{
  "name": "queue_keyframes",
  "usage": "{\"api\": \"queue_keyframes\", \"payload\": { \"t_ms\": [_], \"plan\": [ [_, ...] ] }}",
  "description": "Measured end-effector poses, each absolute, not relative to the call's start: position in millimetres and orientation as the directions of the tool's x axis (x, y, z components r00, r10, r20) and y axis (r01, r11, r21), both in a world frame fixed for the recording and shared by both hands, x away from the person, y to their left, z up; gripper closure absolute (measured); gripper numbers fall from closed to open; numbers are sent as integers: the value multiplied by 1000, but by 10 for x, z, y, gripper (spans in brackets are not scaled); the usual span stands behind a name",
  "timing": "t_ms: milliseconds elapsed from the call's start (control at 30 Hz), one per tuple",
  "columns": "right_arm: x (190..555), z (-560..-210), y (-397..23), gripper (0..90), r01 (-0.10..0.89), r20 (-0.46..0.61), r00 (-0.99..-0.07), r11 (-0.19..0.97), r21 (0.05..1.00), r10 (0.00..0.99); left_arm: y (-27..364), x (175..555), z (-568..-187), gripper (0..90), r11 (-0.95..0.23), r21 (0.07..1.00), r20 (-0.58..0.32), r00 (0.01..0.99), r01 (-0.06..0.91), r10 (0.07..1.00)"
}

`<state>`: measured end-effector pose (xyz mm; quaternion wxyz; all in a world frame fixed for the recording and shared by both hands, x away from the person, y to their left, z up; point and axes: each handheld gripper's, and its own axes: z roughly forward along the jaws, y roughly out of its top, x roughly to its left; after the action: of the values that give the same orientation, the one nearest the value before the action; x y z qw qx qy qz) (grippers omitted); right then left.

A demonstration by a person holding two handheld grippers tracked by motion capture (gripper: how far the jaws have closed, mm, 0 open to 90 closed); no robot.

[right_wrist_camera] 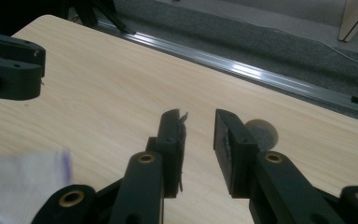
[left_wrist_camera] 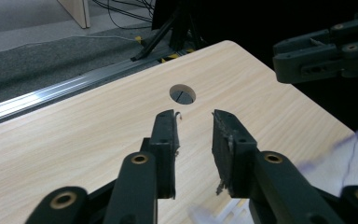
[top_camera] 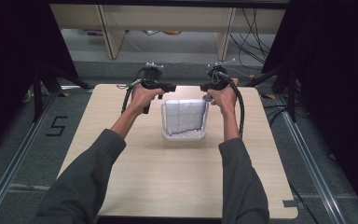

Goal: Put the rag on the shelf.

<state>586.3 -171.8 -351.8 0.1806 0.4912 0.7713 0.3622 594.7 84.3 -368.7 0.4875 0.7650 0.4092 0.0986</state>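
Note:
A white cloth (top_camera: 184,115) with thin purple grid lines lies draped over a small white container (top_camera: 182,137) at the middle of the wooden table (top_camera: 135,177). My left gripper (top_camera: 170,87) hovers just beyond the container's far left corner, and my right gripper (top_camera: 204,87) hovers beyond its far right corner, the tips facing each other. In the left gripper view the left gripper (left_wrist_camera: 194,114) is open with nothing between its jaws, and the cloth (left_wrist_camera: 354,154) blurs at lower right. The right gripper (right_wrist_camera: 200,114) is also open and empty, with the cloth (right_wrist_camera: 23,182) at lower left.
A round cable hole (left_wrist_camera: 182,94) sits in the table near its far edge, beside the right hand. Aluminium rails (top_camera: 9,172) run along the floor on both sides. Black stands (top_camera: 42,84) and cables (top_camera: 251,32) lie behind the table.

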Motion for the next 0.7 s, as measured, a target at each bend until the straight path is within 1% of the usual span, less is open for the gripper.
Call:
{"api": "queue_keyframes", "payload": {
  "t_ms": [33,67,133,300,367,400,433,567,600,700],
  "plan": [
    [5864,-3514,-1737,714,617,66,-460,265,741,886,865,5942,-3673,690,-199,827,-238,649,525,723],
    [5844,-3507,-1733,711,635,86,-442,243,733,893,869,5933,-3659,679,-183,832,-243,640,524,729],
    [5840,-3493,-1768,698,623,76,-452,254,740,889,906,5918,-3622,668,-174,836,-245,638,520,730],
    [5798,-3458,-1810,698,622,84,-443,238,746,893,985,5878,-3556,631,-156,841,-256,636,518,728],
    [5787,-3442,-1839,695,611,73,-448,245,753,891,1012,5860,-3541,597,-156,842,-252,632,517,733],
    [5771,-3428,-1846,692,620,83,-443,239,747,893,1031,5855,-3533,575,-155,840,-260,636,520,727],
    [5754,-3424,-1847,692,625,90,-430,224,748,898,1043,5843,-3527,574,-149,840,-264,632,522,728],
    [5736,-3409,-1917,685,611,67,-446,249,752,892,1095,5817,-3495,545,-157,836,-259,630,526,732],
    [5711,-3400,-1910,680,634,90,-430,230,739,898,1111,5814,-3487,535,-162,835,-257,633,526,730],
    [5692,-3384,-1940,678,615,86,-440,230,755,894,1140,5782,-3475,512,-166,830,-256,628,532,734]
  ]
}}
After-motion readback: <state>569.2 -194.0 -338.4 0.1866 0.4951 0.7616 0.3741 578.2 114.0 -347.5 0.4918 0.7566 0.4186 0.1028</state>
